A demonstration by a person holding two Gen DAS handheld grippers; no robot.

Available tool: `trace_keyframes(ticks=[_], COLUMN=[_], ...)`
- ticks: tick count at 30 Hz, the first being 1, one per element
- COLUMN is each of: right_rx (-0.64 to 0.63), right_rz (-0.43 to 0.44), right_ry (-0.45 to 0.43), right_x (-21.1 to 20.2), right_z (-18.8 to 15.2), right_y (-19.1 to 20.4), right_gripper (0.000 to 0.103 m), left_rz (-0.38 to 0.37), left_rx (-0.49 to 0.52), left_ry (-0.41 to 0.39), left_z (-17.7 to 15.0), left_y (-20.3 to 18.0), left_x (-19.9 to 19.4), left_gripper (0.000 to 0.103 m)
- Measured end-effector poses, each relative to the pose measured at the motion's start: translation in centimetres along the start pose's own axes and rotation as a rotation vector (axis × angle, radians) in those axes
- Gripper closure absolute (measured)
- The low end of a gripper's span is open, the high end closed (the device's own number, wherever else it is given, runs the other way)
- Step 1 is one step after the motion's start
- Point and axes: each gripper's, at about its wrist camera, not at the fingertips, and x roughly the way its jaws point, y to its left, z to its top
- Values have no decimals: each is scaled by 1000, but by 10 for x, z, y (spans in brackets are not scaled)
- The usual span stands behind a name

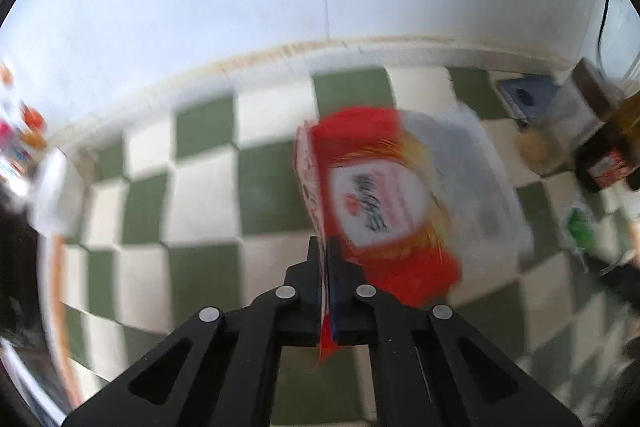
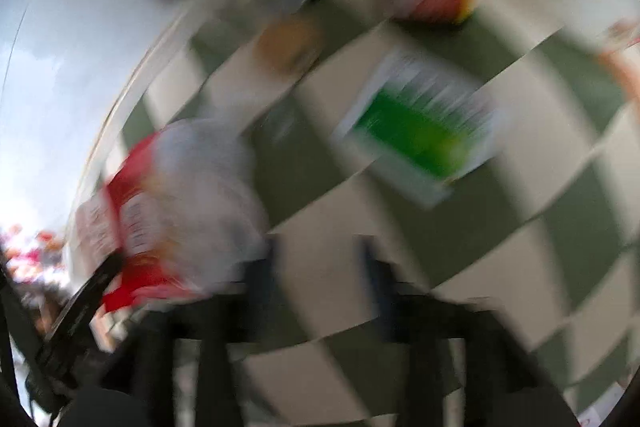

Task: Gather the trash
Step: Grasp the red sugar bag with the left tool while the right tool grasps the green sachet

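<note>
Item 1: one red snack packet (image 1: 376, 195), white label panel on its face, held edge-on above the checked worktop (image 1: 204, 187). Our left hand-held gripper (image 1: 327, 251) is clamped on the packet's lower edge, its two fingers pressed together on the foil.

Item 2: one white crumpled bag (image 1: 476, 187) directly behind the packet, towards the worktop's far edge by the white wall (image 1: 240, 7); whether the two touch we cannot tell.

Item 3: one green-and-white wrapper (image 2: 420, 131), lying flat on the worktop ahead of our right hand-held gripper (image 2: 320, 247), whose two fingers stand apart with nothing between them.

Item 4: along the far right edge, one dark jar (image 1: 604, 155) with a red label, one blue-grey box (image 1: 528, 95). The right wrist view is heavily smeared; other shapes there are probably packaging.
</note>
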Motion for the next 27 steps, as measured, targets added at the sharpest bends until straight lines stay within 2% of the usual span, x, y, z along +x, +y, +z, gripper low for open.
trace_keyframes(ticks=[2, 6, 7, 8, 9, 10, 11, 12, 13, 14, 19, 27], right_rx=[28, 40, 22, 5, -28, -70, -109, -141, -170, -182, -123, -5], right_rz=[-82, -173, -197, -211, -221, -243, -280, -304, -324, -310, -222, -50], right_ry=[-80, -79, -62, -42, -72, -64, -67, -83, -94, -87, -114, -241], right_x=[-14, -1, 8, 16, 16, 20, 22, 22, 21, 20, -1, -95], right_z=[15, 44, 50, 53, 54, 54, 51, 47, 43, 40, 20, -30], right_y=[-15, -31, -33, -33, -29, -23, -17, -13, -9, -8, -19, -57], right_gripper=[28, 28, 28, 24, 27, 27, 39, 64, 81, 103, 103, 103], left_rz=[47, 62, 65, 64, 63, 59, 54, 49, 43, 31, -16, -89], left_rx=[27, 36, 37, 39, 43, 47, 52, 56, 59, 61, 88, 151], left_ry=[-16, 7, 10, 10, 8, 4, 1, -2, -5, -11, -82, -243], left_z=[5, 9, 12, 13, 14, 15, 19, 19, 15, 14, 17, 9], left_y=[-3, -2, -11, -12, -15, -16, -24, -24, -29, -29, -37, -53], left_x=[2, 12, 18, 19, 20, 19, 19, 16, 12, 7, -36, -138], left_gripper=[103, 103, 103, 103, 103, 103, 103, 103, 103, 103, 103, 103])
